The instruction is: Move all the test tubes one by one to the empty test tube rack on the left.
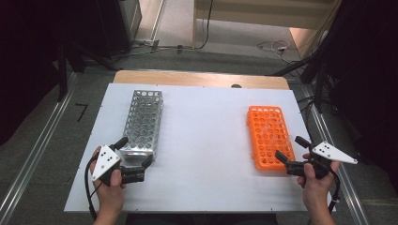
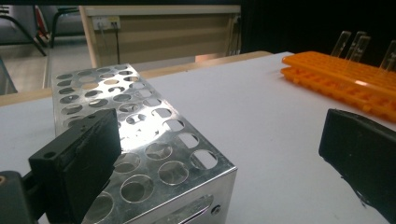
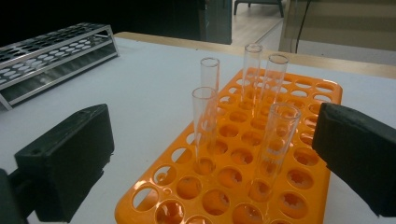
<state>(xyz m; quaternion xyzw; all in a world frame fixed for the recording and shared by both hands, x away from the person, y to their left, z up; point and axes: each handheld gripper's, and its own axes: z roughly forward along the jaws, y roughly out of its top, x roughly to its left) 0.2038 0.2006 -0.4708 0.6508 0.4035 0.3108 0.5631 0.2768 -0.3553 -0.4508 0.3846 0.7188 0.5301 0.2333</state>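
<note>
A metal rack (image 1: 141, 123) lies on the left half of the white table (image 1: 206, 140), its long axis running from the near edge toward the far edge and leaning slightly right at the far end. Its perforated top faces up, and the holes that can be seen hold nothing. On the right half sits an orange rack (image 1: 269, 136), also lengthwise near to far, its far end tipped slightly left. In the right gripper view five clear glass tubes (image 3: 206, 128) stand upright in the orange rack's holes, mouths open at the top, grouped toward the middle and far part of the rack; they appear empty.

The left gripper (image 1: 136, 152) rests at the near end of the metal rack, its jaws spread wide, one over the rack's near left corner and the other off its near right corner, pinching nothing. The right gripper (image 1: 291, 149) sits at the near right corner of the orange rack, jaws likewise spread apart and holding nothing, pointing across the rack toward the tubes.
</note>
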